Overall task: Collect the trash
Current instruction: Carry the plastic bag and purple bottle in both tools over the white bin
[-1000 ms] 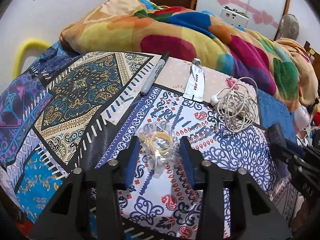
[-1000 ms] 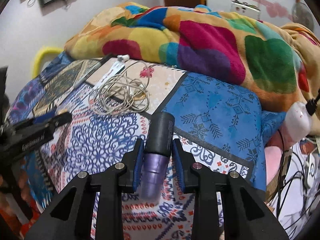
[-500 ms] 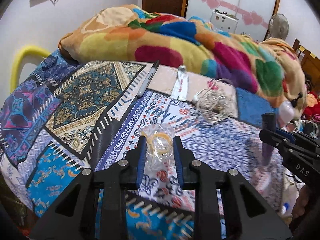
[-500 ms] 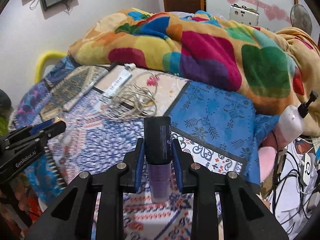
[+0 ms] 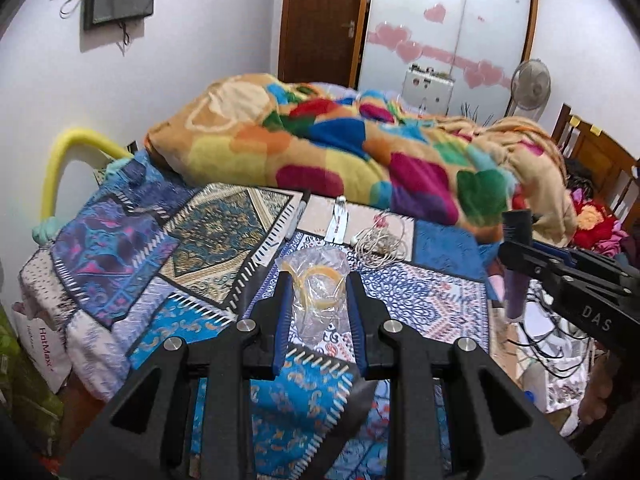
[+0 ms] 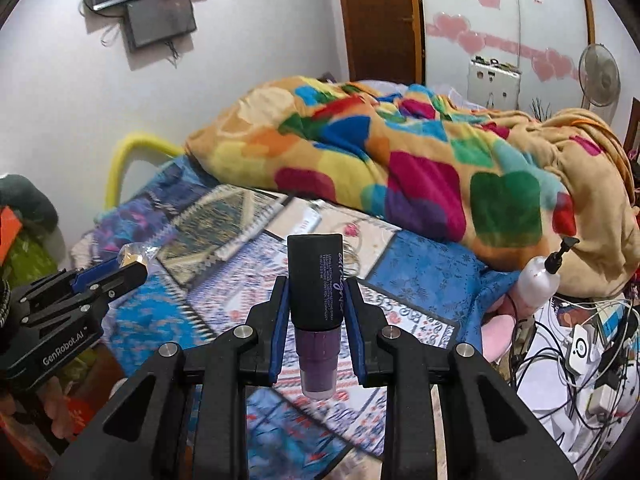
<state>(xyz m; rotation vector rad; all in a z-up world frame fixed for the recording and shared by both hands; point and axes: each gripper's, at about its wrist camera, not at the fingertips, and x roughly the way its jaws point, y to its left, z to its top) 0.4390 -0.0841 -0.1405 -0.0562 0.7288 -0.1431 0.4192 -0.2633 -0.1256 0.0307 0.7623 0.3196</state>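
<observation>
My left gripper point(image 5: 318, 284) is shut on a clear crumpled plastic bag point(image 5: 316, 296) with yellow rubber bands inside, held up above the patterned bedspread point(image 5: 200, 248). My right gripper point(image 6: 314, 292) is shut on a small spray bottle point(image 6: 315, 284) with a black cap and a purple body, which stands upright between the blue pads. Each gripper shows in the other's view: the right gripper point(image 5: 520, 256) at the right edge with the bottle, the left gripper point(image 6: 132, 270) at the left with the bag. On the bed lie a marker point(image 5: 297, 218), a white tube point(image 5: 337, 220) and a coiled white cable point(image 5: 380, 242).
A bright multicoloured blanket point(image 5: 360, 152) is heaped across the far side of the bed. A yellow bed rail point(image 5: 68, 160) curves at the left. A white pump bottle point(image 6: 538, 280) and tangled cables and chargers point(image 6: 576, 344) lie off the bed's right edge. A fan point(image 5: 531, 88) stands behind.
Both grippers have risen away from the bed, carrying the bag and the bottle up with them. The left jaws closed in on the bag early on. The bed now looks further off.
</observation>
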